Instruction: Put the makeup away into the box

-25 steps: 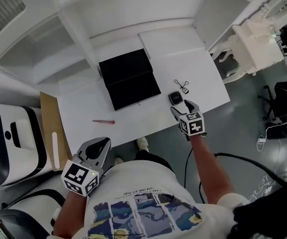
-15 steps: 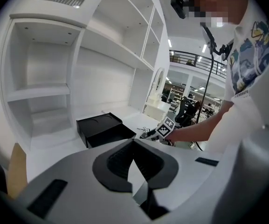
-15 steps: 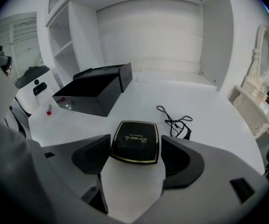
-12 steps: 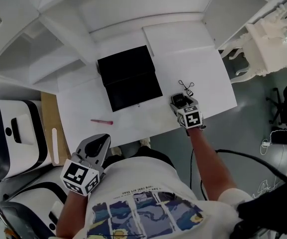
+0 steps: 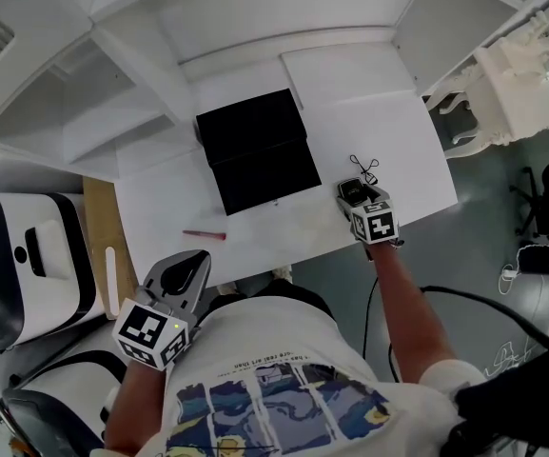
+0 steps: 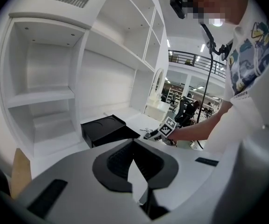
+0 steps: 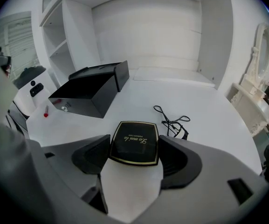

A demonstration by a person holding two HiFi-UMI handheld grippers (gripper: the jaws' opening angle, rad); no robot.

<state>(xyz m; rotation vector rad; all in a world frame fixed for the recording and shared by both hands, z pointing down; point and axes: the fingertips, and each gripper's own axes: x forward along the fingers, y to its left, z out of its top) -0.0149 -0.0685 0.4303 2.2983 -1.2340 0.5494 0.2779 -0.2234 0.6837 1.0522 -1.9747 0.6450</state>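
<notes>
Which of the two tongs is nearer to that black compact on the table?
Right. The right tongs straddle the black compact, jaws open on either side. The left tongs hang shut off the table's near edge, far to its left.

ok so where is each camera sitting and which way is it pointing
Head view: on the person's head, looking steeply down at the white desk; it shows the shirt, both forearms, the left tool and the right tool.
Left gripper view: on the left tool, facing across the desk toward the black box; it shows its own closed jaws and the person's right arm.
Right gripper view: on the right tool, tilted down at the compact between its open jaws.
Shared: the black box appears in all three.
</notes>
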